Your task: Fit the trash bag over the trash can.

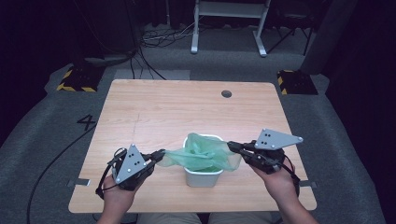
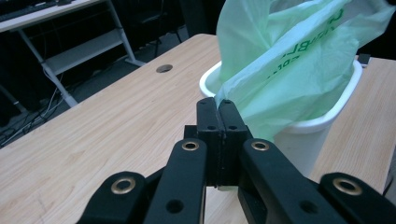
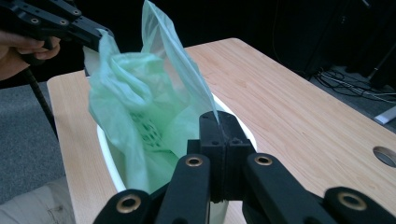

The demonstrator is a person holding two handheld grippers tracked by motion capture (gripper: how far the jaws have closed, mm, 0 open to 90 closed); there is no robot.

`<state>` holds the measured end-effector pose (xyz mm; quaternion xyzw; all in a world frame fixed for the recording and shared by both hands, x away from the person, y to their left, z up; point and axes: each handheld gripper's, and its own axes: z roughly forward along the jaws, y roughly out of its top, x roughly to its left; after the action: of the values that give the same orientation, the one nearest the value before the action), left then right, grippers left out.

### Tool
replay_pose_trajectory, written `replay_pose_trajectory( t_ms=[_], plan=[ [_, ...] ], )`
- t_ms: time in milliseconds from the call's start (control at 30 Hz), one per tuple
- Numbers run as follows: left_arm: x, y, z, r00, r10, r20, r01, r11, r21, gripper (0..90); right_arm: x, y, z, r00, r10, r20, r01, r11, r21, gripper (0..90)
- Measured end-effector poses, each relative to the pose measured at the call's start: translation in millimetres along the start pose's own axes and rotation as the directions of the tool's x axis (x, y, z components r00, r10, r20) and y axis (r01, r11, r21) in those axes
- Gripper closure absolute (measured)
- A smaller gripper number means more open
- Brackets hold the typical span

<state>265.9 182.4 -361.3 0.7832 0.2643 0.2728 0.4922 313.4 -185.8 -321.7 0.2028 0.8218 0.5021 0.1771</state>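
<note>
High view: green bag [image 1: 201, 153] sits in white bin [image 1: 203, 176] at near middle of table [image 1: 140, 112], mouth stretched left-right. Left gripper [image 1: 159, 156] pinches left edge, right gripper [image 1: 232, 148] pinches right edge. Risks: thin film tearing if pulled wider; edge slipping from pinch; light bin tipping or sliding.

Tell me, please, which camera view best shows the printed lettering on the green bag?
The left gripper view: the green bag is close there, and its dark lettering runs across the stretched film. The right gripper view shows only faint print deep in the folds. The high view shows the bag over the white bin, too small to read.
</note>
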Motion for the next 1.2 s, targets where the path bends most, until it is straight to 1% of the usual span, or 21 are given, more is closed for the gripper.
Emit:
replay_pose_trajectory(
  t_ms=[200,333,367,467,567,600,633,667,733,767,833,867,900,1000,1033,1100,1200],
  plan=[
    [4.5,-9.5,-4.9,0.9997,-0.017,-0.016,0.017,0.9998,0.014,89.9,-6.3,-11.9,-9.5,0.9992,0.033,0.025,-0.033,0.999,0.007,90.0],
    [6.6,-15.8,-6.1,0.9992,-0.031,-0.024,0.032,0.9992,0.025,89.8,-11.2,-23.8,-17.1,0.9971,0.062,0.044,-0.063,0.998,0.015,90.0],
    [7.1,-16.8,-6.2,0.9992,-0.034,-0.021,0.035,0.9991,0.025,89.8,-12.9,-27.8,-19.8,0.9959,0.077,0.048,-0.078,0.997,0.015,90.0],
    [7.4,-18.0,-5.8,0.9989,-0.037,-0.027,0.038,0.9989,0.029,89.8,-14.8,-36.1,-23.1,0.9943,0.093,0.051,-0.094,0.995,0.024,90.0],
    [6.7,-17.2,-4.3,0.9991,-0.038,-0.020,0.038,0.9988,0.030,89.5,-13.1,-42.1,-25.1,0.9938,0.100,0.048,-0.102,0.994,0.032,89.9],
    [6.0,-16.7,-3.9,0.9990,-0.037,-0.026,0.038,0.9990,0.025,86.9,-12.4,-42.7,-25.8,0.9937,0.100,0.051,-0.101,0.994,0.032,89.9],
    [5.1,-15.7,-3.6,0.9991,-0.030,-0.031,0.031,0.9994,0.015,81.9,-12.0,-42.7,-26.3,0.9938,0.099,0.051,-0.100,0.994,0.031,89.2],
    [4.3,-14.7,-3.3,0.9992,-0.026,-0.030,0.027,0.9996,0.006,73.8,-11.5,-42.2,-27.3,0.9935,0.102,0.050,-0.104,0.994,0.029,86.2],
    [2.6,-11.4,-2.1,0.9996,-0.022,-0.017,0.022,0.9997,0.006,62.4,-10.7,-40.3,-28.0,0.9928,0.107,0.053,-0.108,0.994,0.016,74.6],
    [1.6,-10.1,-1.5,0.9998,-0.018,-0.009,0.018,0.9998,0.005,58.6,-9.8,-39.0,-27.9,0.9929,0.104,0.058,-0.104,0.995,0.008,69.4],
    [-2.4,-6.6,0.1,1.0000,-0.003,0.006,0.003,1.0000,0.001,54.8,-7.2,-35.9,-27.0,0.9944,0.085,0.064,-0.085,0.996,-0.001,59.5],
    [-5.1,-4.2,1.3,0.9999,0.008,0.013,-0.008,1.0000,-0.002,53.1,-5.1,-33.7,-26.1,0.9951,0.075,0.065,-0.075,0.997,-0.002,56.9],
    [-6.7,-2.7,1.9,0.9997,0.016,0.017,-0.016,0.9999,-0.003,51.7,-2.3,-30.7,-25.0,0.9966,0.054,0.063,-0.054,0.999,-0.007,54.2],
    [-13.0,3.5,4.3,0.9977,0.057,0.038,-0.056,0.9983,-0.013,50.0,3.6,-23.8,-22.5,0.9975,0.014,0.069,-0.012,1.000,-0.016,51.7],
    [-14.8,5.3,5.3,0.9969,0.067,0.042,-0.067,0.9976,-0.016,49.3,5.3,-20.8,-21.3,0.9979,0.006,0.065,-0.005,1.000,-0.020,51.6],
    [-17.9,8.2,6.6,0.9944,0.084,0.065,-0.082,0.9962,-0.028,46.5,7.0,-16.6,-18.8,0.9984,-0.003,0.057,0.004,1.000,-0.023,51.6],
    [-24.0,11.9,8.4,0.9891,0.119,0.087,-0.115,0.9923,-0.046,45.6,8.8,-12.0,-14.4,0.9988,-0.013,0.048,0.014,1.000,-0.027,52.1]
  ],
)
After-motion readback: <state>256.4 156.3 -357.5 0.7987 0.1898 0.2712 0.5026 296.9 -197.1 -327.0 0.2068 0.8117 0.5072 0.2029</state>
